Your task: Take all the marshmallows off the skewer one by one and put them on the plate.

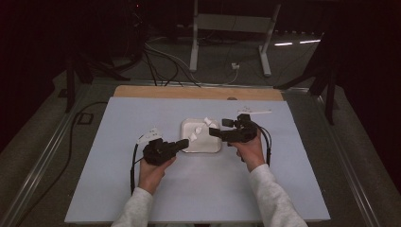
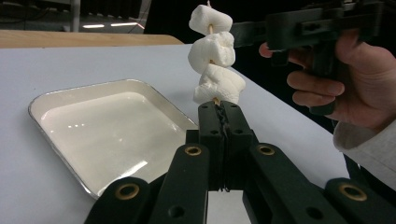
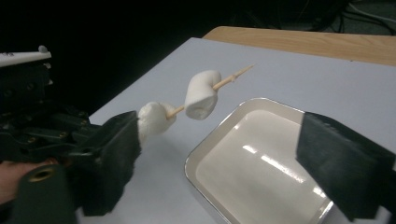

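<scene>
The left gripper's (image 2: pixel 219 109) fingers (image 2: pixel 210 126) are clenched on the base of a skewer (image 2: pixel 215 99), which I hold above the counter (image 1: pixel 142 118) just beside a tray (image 2: pixel 107 135). Three marshmallows (image 2: pixel 212 51) sit stacked along the skewer, its bare tip pointing away from my left hand. The right gripper's (image 3: pixel 219 158) fingers (image 3: pixel 112 149) are released and grasp nothing, standing to either side of the tray's near corner in the right gripper view.

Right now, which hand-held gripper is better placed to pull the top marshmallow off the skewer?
Right. The right hand-held gripper is open and empty beside the skewer, level with the top marshmallow. The left hand-held gripper is shut on the skewer's base, holding it over the tray, so it probably can't let go.
</scene>
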`<state>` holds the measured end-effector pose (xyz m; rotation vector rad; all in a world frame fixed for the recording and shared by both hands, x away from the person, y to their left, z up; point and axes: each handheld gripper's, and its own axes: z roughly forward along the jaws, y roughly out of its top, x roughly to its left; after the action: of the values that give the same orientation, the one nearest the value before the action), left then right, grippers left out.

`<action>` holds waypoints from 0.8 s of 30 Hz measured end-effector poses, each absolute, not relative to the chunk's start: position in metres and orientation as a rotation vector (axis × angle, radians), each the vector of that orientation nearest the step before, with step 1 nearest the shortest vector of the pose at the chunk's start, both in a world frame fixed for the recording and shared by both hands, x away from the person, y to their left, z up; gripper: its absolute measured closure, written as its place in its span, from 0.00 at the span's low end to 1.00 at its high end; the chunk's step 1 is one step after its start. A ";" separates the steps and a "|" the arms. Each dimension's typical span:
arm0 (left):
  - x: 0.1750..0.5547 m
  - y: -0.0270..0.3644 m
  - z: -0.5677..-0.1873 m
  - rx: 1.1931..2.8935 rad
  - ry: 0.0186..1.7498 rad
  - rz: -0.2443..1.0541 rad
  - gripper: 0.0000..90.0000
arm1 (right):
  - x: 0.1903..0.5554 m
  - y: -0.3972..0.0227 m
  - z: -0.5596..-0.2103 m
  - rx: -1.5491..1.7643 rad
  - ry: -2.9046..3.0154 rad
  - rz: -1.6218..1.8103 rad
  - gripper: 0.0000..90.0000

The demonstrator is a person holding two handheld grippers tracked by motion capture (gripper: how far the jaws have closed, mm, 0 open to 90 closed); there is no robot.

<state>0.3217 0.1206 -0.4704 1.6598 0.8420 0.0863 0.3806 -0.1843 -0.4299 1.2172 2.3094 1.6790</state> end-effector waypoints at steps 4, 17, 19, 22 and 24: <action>0.321 0.120 -0.470 1.654 0.834 0.087 1.00 | 0.383 -0.185 -0.432 1.259 2.302 1.698 0.26; 0.320 0.114 -0.472 1.670 0.798 0.073 1.00 | 0.385 -0.181 -0.436 1.245 2.356 1.824 0.68; 0.319 0.111 -0.473 1.681 0.789 0.070 1.00 | 0.386 -0.180 -0.436 1.253 2.364 1.833 0.73; 0.319 0.108 -0.474 1.701 0.777 0.066 1.00 | 0.386 -0.180 -0.436 1.281 2.343 1.888 0.78; 0.318 0.104 -0.475 1.715 0.767 0.066 1.00 | 0.387 -0.180 -0.437 1.306 2.341 1.947 0.78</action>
<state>0.3182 0.1044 -0.4752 1.7154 0.7669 0.0656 0.3872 -0.1796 -0.4366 1.3058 2.3410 1.9470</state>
